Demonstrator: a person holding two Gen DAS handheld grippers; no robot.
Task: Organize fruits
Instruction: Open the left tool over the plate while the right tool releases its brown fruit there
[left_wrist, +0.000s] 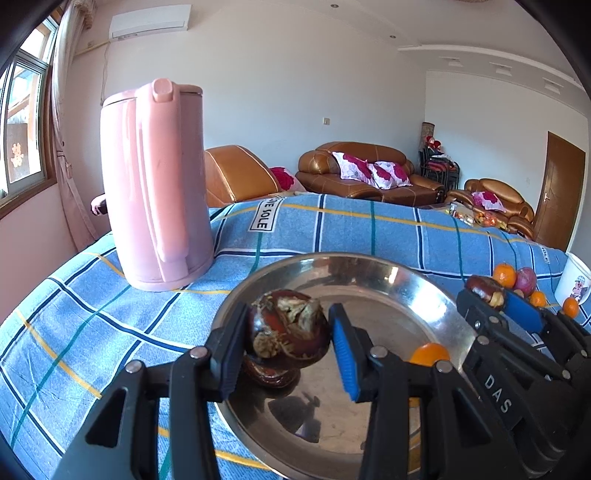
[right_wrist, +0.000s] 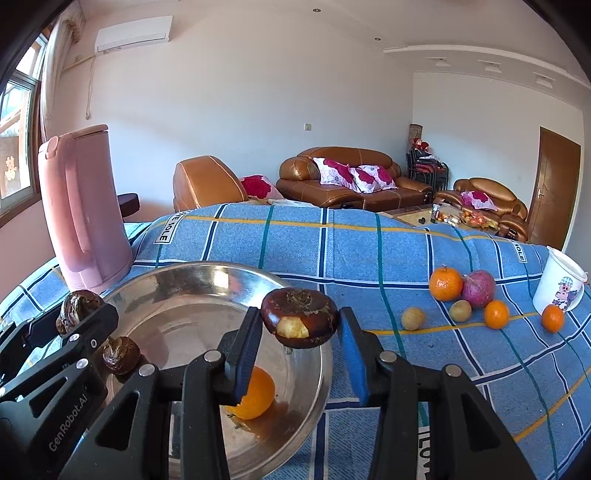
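Observation:
My left gripper (left_wrist: 288, 314) is shut on a dark brown, chestnut-like fruit (left_wrist: 291, 332) and holds it over the steel plate (left_wrist: 369, 266). Beneath it a second dark brown fruit (left_wrist: 269, 374) lies in the plate, along with an orange (left_wrist: 430, 353). My right gripper (right_wrist: 300, 317) is shut on another dark brown fruit (right_wrist: 299, 319) with a pale bare patch, above the plate's right rim (right_wrist: 321, 373). Each gripper also shows at the edge of the other's view, still holding its fruit (right_wrist: 77, 306) (left_wrist: 484, 290).
A pink kettle (left_wrist: 155, 184) stands left of the plate on the blue checked cloth (right_wrist: 369, 251). To the right lie a large orange (right_wrist: 445, 283), a purple-red fruit (right_wrist: 479, 288), small oranges, two yellowish fruits and a white cup (right_wrist: 561, 284). Brown sofas stand behind.

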